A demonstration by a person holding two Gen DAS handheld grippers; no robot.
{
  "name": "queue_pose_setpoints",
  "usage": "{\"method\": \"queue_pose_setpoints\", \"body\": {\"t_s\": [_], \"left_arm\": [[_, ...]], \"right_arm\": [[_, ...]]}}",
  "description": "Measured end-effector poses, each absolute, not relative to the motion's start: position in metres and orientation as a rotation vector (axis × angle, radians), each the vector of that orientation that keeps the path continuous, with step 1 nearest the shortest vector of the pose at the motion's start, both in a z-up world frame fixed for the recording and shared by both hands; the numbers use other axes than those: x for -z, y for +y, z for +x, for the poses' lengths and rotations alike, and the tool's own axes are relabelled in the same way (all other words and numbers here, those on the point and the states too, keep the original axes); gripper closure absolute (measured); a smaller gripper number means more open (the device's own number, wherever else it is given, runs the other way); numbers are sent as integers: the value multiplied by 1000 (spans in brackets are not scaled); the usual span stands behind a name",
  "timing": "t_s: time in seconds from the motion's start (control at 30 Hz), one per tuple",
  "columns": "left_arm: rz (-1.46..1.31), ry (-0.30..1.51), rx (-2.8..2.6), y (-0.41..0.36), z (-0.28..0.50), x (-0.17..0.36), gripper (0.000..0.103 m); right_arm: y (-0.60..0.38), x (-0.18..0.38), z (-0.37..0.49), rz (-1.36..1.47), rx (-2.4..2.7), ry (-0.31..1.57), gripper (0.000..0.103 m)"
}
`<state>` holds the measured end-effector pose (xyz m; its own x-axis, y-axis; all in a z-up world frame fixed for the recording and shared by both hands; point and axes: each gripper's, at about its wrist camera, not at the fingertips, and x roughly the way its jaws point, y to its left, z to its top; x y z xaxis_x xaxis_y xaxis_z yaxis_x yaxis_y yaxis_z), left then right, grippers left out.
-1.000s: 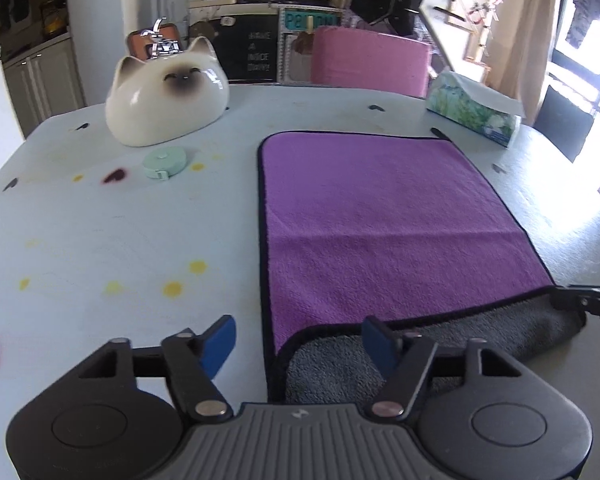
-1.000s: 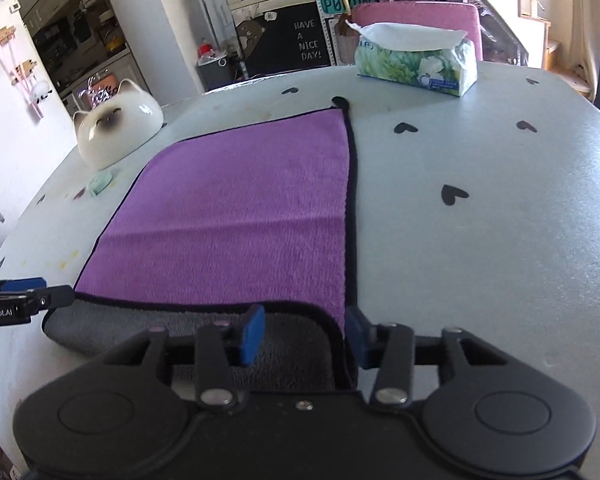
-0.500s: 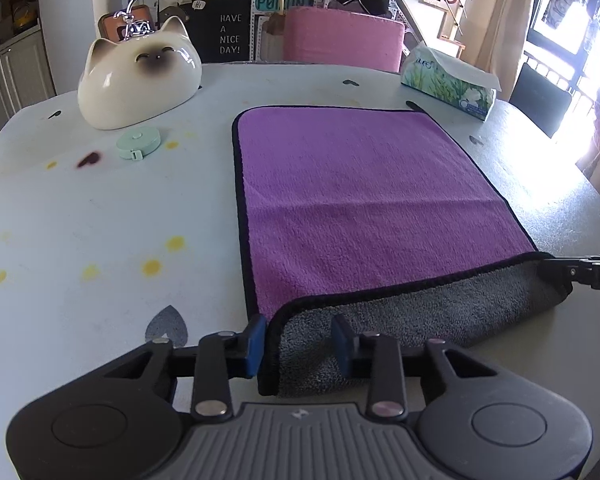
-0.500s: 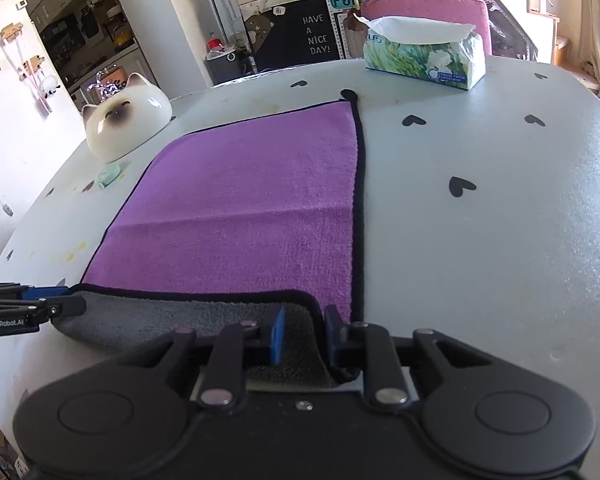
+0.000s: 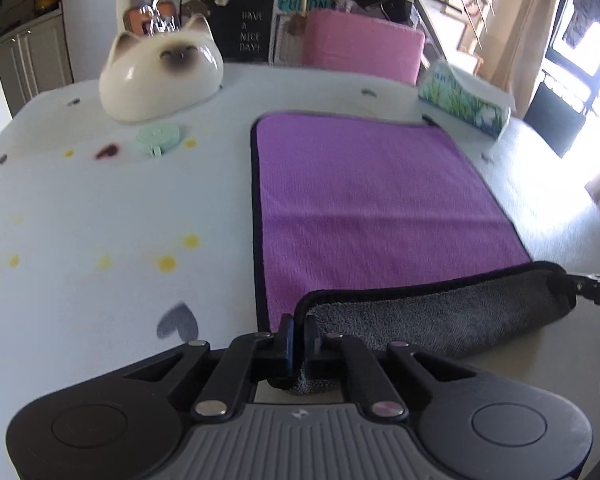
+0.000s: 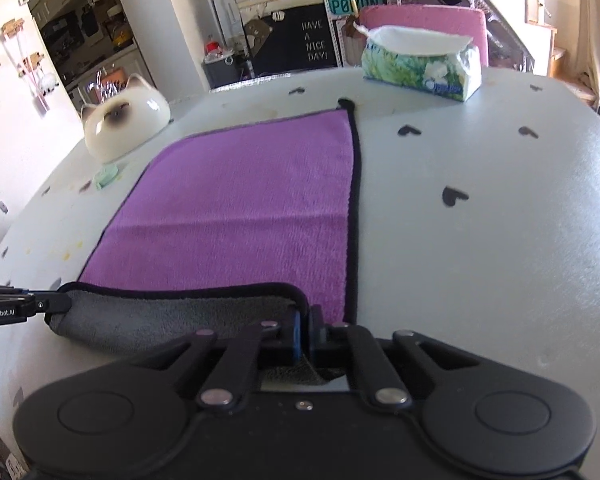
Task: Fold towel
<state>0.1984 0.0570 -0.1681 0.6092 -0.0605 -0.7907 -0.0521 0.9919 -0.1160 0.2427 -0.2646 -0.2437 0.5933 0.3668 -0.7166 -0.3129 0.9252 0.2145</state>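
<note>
A purple towel (image 5: 372, 196) with a black hem and grey underside lies flat on the white table (image 5: 100, 216); it also shows in the right wrist view (image 6: 252, 200). Its near edge is lifted and curled over, grey side (image 5: 440, 320) showing. My left gripper (image 5: 297, 334) is shut on the near left corner of the towel. My right gripper (image 6: 305, 326) is shut on the near right corner. Each gripper shows at the edge of the other's view: the right one in the left wrist view (image 5: 592, 290), the left one in the right wrist view (image 6: 20, 306).
A white cat-shaped ceramic dish (image 5: 162, 76) and a small mint tape measure (image 5: 158, 138) sit far left of the towel. A tissue box (image 6: 420, 64) stands at the far right. A pink chair back (image 5: 364, 50) rises behind the table. Heart stickers dot the tabletop.
Both grippers went from open around the towel's near corners to shut on them. The near edge has lifted off the table and curled up, showing more grey underside.
</note>
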Motion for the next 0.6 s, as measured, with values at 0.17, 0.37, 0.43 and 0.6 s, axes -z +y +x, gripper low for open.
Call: {"method": "queue_pose_setpoints", "body": {"t_s": [0.17,0.37,0.43,0.6], "left_arm": [[-107,874,-3,54,211,151,98],[-94,862,-26,58,241,136,98],[-94,866,-31,60,255,133,98],[-96,879,-39,65,295,128,98]], "right_arm": [[-265,229,249,80,-388,807,99],[-261,212,271,92,-382,781,99],[-258,208,282,94,-382,782,99],[-252,198,316,105,-374,788,99]]}}
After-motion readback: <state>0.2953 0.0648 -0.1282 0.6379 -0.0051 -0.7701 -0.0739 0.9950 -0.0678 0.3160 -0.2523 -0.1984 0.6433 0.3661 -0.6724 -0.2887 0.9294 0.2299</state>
